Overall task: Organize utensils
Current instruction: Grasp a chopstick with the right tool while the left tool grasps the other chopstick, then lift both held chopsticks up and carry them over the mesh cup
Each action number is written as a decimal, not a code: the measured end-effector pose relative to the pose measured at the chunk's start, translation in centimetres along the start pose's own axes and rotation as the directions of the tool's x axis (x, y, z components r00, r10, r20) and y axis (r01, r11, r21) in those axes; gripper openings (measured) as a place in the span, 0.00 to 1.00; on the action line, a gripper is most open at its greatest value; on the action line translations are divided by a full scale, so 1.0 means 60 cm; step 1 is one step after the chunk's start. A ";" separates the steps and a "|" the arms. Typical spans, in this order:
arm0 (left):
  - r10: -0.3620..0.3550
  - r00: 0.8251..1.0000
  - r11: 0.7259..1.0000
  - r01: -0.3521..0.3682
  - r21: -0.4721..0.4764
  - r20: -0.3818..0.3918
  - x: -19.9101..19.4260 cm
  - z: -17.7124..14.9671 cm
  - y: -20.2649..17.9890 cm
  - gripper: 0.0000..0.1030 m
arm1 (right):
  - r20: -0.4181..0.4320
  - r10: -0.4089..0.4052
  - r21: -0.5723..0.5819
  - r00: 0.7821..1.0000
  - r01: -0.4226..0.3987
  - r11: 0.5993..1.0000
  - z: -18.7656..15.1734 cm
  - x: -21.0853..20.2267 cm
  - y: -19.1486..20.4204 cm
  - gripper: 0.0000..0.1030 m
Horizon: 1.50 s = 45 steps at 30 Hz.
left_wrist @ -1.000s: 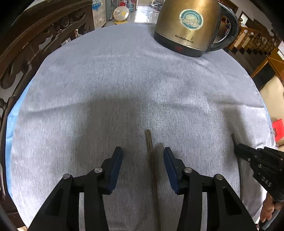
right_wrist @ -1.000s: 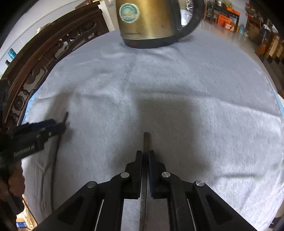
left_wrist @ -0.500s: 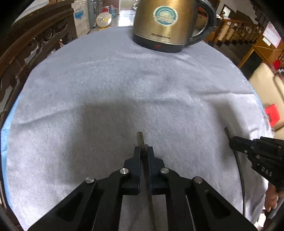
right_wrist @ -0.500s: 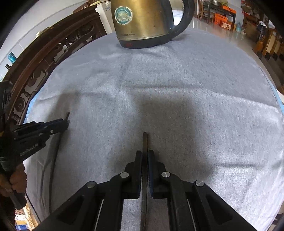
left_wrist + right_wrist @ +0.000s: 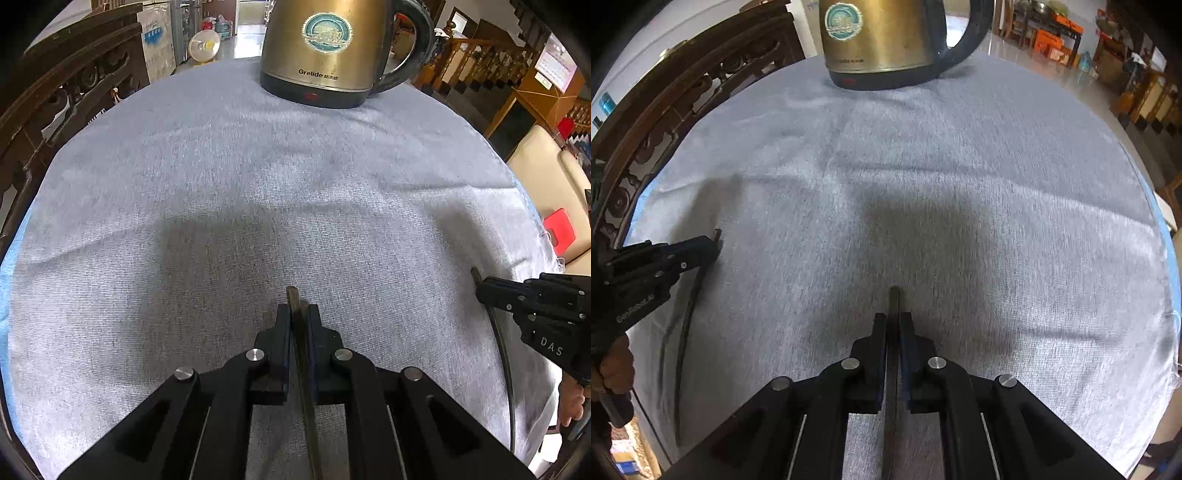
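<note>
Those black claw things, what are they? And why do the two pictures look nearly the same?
They are grabbers, a bit like big tongs. A person holds one in each hand, and each has a small camera that looks along its two fingers. So one picture is from the left grabber and the other is from the right grabber. Each camera also sees the other grabber off to the side. Both look down at a table with a grey cloth. At the far end stands a gold kettle. Each grabber is pinched shut on a thin dark stick: the left stick and the right stick. They look like chopsticks, though I can't be sure.
</note>
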<state>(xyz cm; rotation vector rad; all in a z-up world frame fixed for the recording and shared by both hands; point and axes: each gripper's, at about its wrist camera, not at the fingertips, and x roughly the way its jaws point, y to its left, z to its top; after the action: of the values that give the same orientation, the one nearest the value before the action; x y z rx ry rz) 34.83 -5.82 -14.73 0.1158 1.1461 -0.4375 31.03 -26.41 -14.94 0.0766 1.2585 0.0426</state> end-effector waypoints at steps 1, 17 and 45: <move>0.000 1.000 1.000 0.000 0.000 -0.001 -0.002 -0.002 0.001 0.07 | 0.003 0.008 0.011 1.000 -0.008 1.000 -0.001 -0.001 -0.003 0.07; 0.030 0.966 0.998 -0.014 -0.063 0.259 -0.172 -0.066 0.011 0.05 | 0.233 0.065 0.233 0.970 -0.121 0.965 -0.104 -0.127 -0.109 0.06; 0.043 0.773 0.999 -0.025 -0.038 0.633 -0.496 -0.279 -0.085 0.05 | 0.602 0.004 0.204 0.798 -0.158 0.966 -0.305 -0.407 -0.061 0.06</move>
<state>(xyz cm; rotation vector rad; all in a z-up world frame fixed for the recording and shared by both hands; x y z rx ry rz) 8.46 2.96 5.76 -0.0395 0.4734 -0.3844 6.10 -31.21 2.37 0.3355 0.6127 -0.0614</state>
